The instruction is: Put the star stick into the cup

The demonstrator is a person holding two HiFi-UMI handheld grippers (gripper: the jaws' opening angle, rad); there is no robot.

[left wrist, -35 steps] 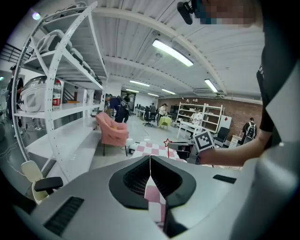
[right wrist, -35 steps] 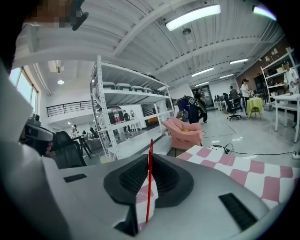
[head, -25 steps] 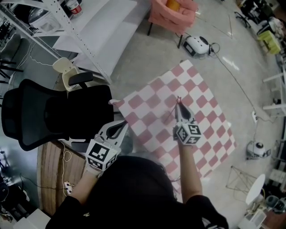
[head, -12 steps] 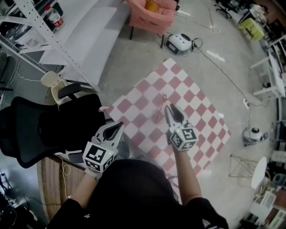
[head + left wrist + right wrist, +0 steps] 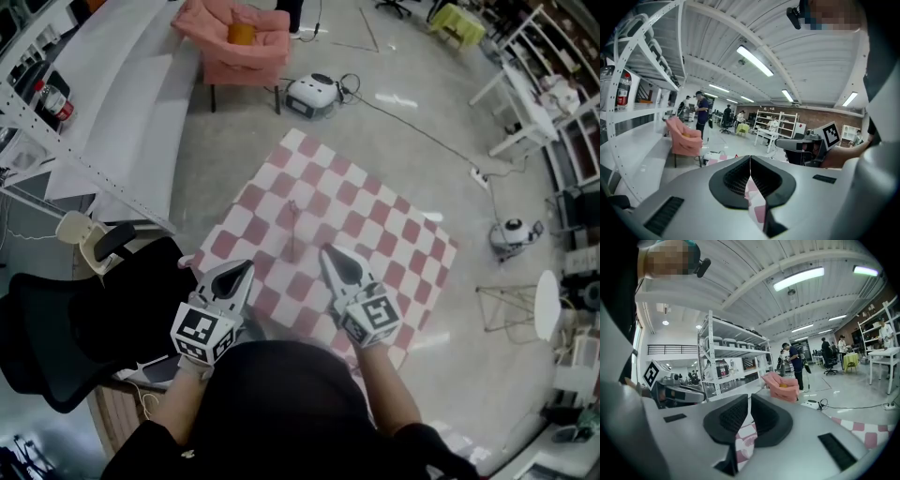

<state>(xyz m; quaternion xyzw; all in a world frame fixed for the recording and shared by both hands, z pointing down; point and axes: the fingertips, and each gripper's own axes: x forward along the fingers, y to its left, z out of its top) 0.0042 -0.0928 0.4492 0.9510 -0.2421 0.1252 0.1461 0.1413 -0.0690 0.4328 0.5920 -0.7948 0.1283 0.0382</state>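
Note:
On the pink and white checkered cloth on the floor, the thin star stick stands upright in a small clear cup. My right gripper hangs a little to the right of the cup and nearer to me, apart from the stick, with its jaws together and nothing in them. Its fingertips show only cloth below. Left of the cup, over the cloth's near edge, my left gripper is also shut and empty, jaws meeting.
A black office chair stands at the near left beside a white shelving rack. A pink armchair and a white floor machine lie beyond the cloth. A cable crosses the floor to another white machine. People stand far off.
The right gripper held the star stick over the cloth a second ago. It has let go and drawn back toward me, and the stick now stands in the cup. The left gripper stayed shut.

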